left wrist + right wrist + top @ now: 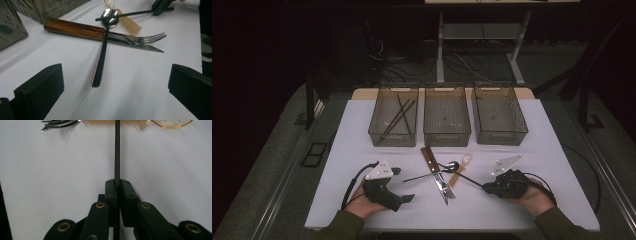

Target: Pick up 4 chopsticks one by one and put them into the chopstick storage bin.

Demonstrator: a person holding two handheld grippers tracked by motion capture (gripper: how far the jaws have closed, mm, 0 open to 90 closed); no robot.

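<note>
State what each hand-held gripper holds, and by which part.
Right hand-held gripper: shut on one end of the black chopstick. Left hand-held gripper: open, holding nothing.

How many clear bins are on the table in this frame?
3. They stand in a row along the table's far edge: the left bin holds dark chopsticks, while the middle bin and the right bin look empty from above.

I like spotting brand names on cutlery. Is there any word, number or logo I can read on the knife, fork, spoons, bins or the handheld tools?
None can be read.
Wooden-handled steel knife: rivets, no lettering.
Shiny metal spoon: no stamp visible.
Three clear plastic bins: no labels.
Grey three-cornered plate: small dark dots, not text.
</note>
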